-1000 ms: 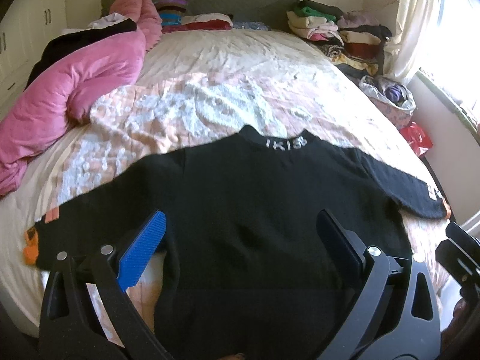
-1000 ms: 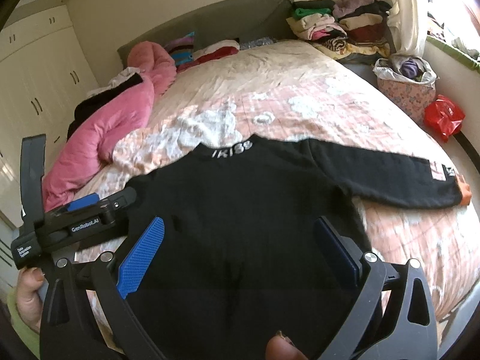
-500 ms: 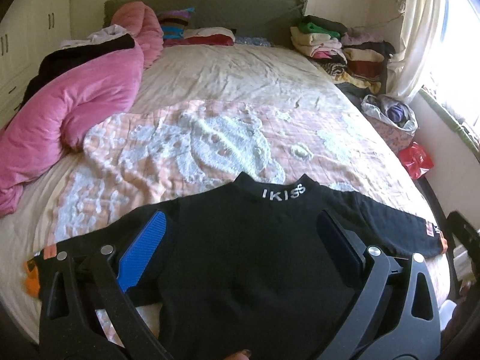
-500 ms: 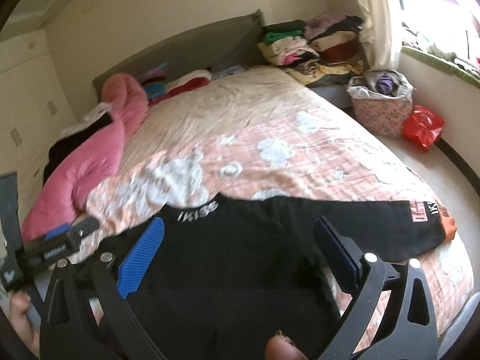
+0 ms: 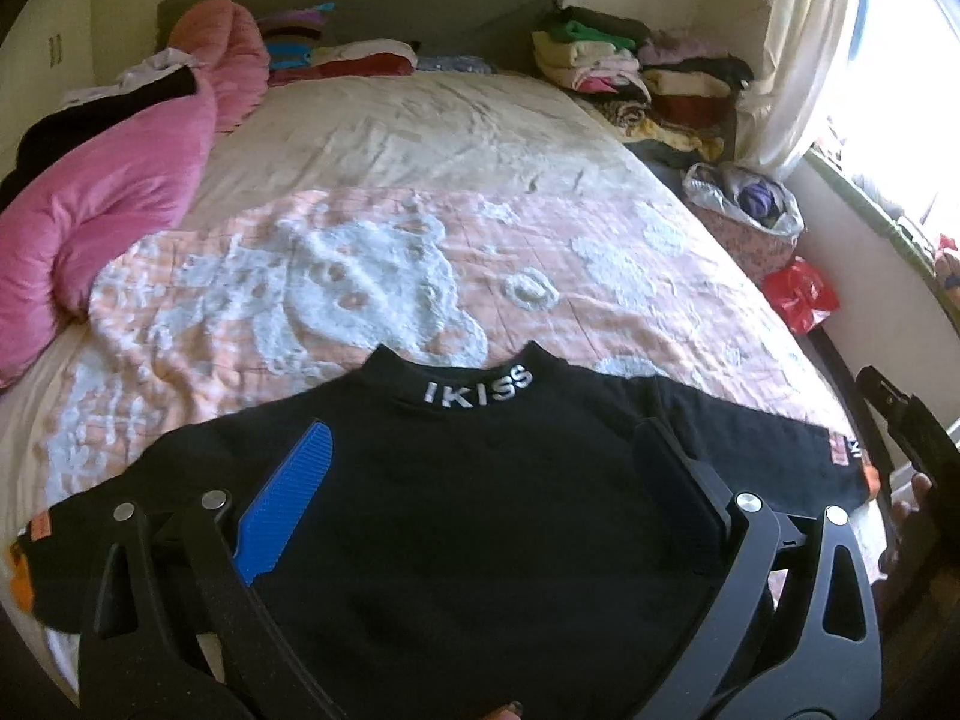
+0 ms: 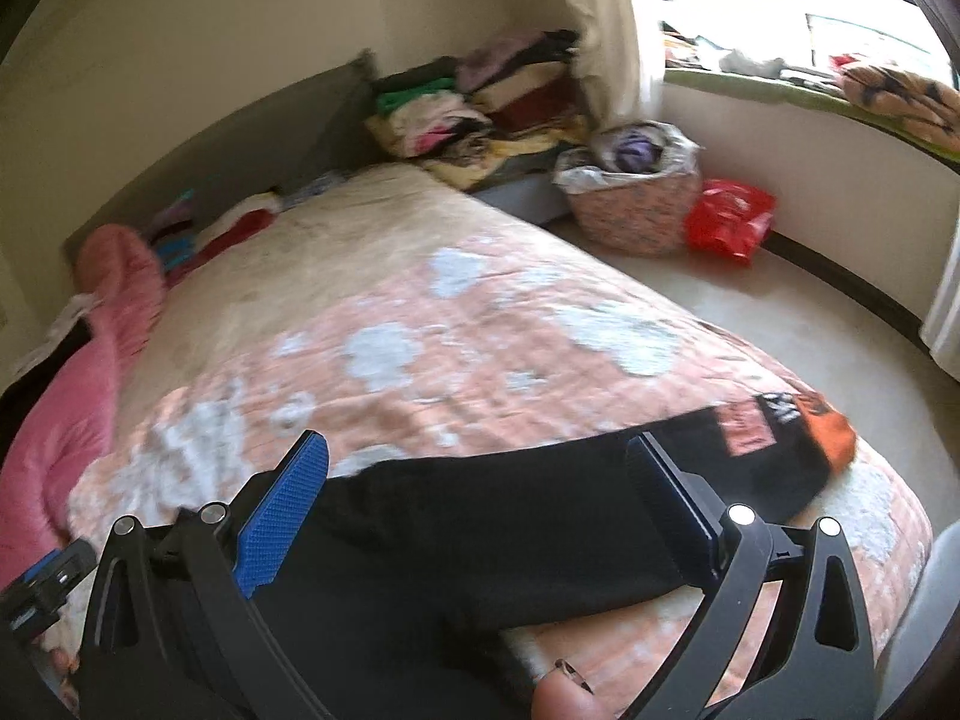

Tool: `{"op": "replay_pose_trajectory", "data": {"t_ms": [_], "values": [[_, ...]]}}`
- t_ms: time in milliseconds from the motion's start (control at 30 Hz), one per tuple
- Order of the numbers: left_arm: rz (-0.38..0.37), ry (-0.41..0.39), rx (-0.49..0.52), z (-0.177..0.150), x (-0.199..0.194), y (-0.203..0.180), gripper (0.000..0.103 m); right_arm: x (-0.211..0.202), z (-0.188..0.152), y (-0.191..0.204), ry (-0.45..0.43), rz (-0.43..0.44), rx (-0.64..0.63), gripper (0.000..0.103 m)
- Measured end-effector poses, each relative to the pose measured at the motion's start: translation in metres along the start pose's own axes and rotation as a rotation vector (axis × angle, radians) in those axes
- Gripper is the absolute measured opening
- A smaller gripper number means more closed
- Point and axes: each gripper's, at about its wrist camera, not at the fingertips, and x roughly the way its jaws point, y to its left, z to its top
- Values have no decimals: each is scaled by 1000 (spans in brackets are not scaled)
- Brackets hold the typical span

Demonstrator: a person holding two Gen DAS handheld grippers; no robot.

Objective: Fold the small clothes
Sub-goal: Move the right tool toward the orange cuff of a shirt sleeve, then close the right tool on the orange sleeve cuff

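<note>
Sweater (image 5: 480,528): black, white "IKISS" lettering on collar; sleeve cuff (image 6: 831,432) orange, with a pink patch beside it. Blanket (image 5: 372,276): peach-pink with white cloud-like motifs. Sheet (image 5: 408,132): cream. Duvet (image 5: 102,204): pink. Headboard (image 5: 420,6): grey-green. Bag (image 6: 726,219) on floor: red. Basket (image 6: 636,213): pink floral print. Curtain (image 5: 804,48): cream. Left gripper (image 5: 480,480) and right gripper (image 6: 474,480): black frames, one blue ribbed pad each.

Bed (image 5: 420,138), peach patterned quilt (image 5: 360,276), black sweater (image 5: 480,510) spread flat, pink duvet (image 5: 108,192) beside
</note>
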Motion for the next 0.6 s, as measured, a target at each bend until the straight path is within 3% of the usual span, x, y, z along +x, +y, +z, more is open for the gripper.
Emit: {"op": "replay_pose_trajectory", "data": {"t_ms": [233, 433, 600], "values": [[-6, 30, 30, -10, 25, -20, 94, 29, -4, -46, 12, -106, 81, 99], [-22, 54, 63, -20, 47, -37, 94, 50, -7, -91, 62, -145, 194, 99], [-35, 79, 90, -23, 65, -60, 94, 67, -10, -132, 81, -244, 274, 99]]}}
